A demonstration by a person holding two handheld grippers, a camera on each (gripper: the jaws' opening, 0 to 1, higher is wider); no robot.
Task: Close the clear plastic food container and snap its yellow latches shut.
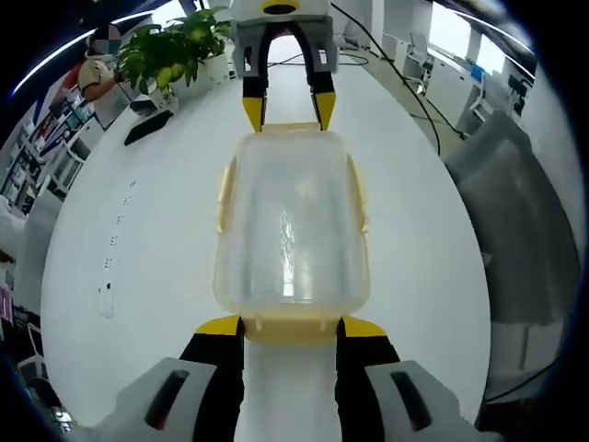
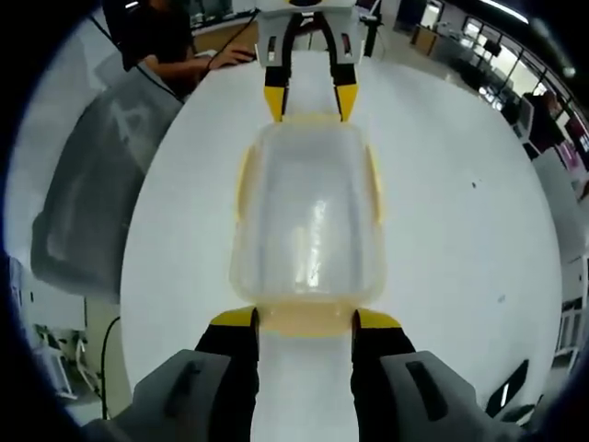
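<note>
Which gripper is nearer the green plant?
Right. The right gripper is at the clear plastic container's end by the leafy green potted plant; the left gripper is at the opposite end.

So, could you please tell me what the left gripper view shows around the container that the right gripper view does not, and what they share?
Left gripper view: a potted plant and a dark flat object beyond the container, with a grey chair at the table's edge.

Right gripper view: a person's hand resting at the table's far edge.

Both: the clear plastic container with yellow latches on the white table, the left tool at one end latch and the right tool at the opposite one.
</note>
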